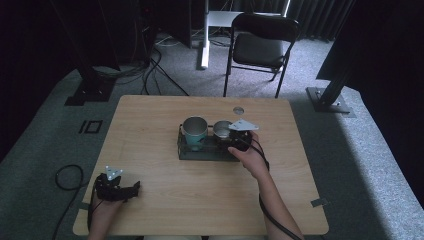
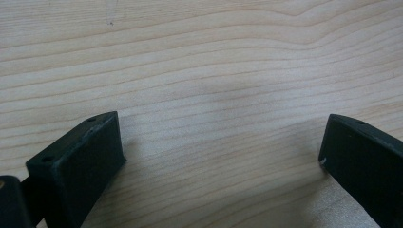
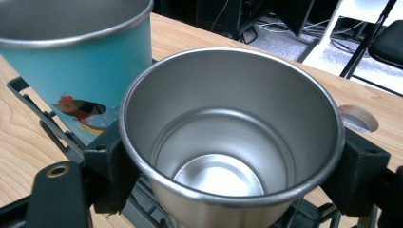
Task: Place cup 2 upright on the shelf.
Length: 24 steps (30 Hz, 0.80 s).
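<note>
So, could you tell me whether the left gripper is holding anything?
No, the left gripper has its jaws spread wide over the bare wooden table.

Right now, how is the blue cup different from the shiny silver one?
The blue cup has a teal outside with a little picture; the silver cup is bare steel. The right gripper clamps the silver cup; nothing grips the blue cup. Both are metal, upright, open-topped, side by side at the black rack.
</note>
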Tool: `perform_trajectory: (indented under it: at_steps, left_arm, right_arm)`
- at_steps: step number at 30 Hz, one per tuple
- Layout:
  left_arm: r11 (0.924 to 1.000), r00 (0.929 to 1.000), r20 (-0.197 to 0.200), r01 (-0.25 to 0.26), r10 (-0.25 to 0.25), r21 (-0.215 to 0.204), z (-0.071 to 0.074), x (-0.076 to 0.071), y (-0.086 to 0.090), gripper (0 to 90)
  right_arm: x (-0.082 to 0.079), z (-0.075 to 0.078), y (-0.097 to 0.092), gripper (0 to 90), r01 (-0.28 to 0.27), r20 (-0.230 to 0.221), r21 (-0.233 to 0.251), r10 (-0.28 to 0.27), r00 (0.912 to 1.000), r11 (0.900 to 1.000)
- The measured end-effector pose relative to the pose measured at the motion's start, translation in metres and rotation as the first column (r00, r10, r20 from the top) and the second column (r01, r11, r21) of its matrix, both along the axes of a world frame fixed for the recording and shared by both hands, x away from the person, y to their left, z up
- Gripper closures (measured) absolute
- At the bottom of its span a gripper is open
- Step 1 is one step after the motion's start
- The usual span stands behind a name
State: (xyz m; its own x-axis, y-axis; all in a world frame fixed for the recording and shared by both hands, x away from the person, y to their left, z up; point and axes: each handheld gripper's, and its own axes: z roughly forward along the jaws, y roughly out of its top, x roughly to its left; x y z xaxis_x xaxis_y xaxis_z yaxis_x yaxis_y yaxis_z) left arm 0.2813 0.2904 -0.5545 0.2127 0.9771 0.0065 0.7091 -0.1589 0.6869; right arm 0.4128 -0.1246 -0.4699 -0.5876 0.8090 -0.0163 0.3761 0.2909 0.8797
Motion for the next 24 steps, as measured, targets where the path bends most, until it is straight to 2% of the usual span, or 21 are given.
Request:
perform_trajectory:
  at_steps: [18, 24]
  left_arm:
    - [1.0, 1.0, 0.0, 0.0, 0.0, 0.0, 0.0, 0.0, 0.0, 1.4]
    - [1.0, 1.0, 0.0, 0.0, 0.0, 0.0, 0.0, 0.0, 0.0, 1.4]
  right_arm:
    - [0.003, -0.011, 0.004, 18.2, 0.018, -0.02, -0.032, -0.019, 0.9996, 0.9993]
    - [0.005, -0.011, 0.004, 18.2, 0.014, -0.03, -0.027, -0.015, 0.9994, 0.9995]
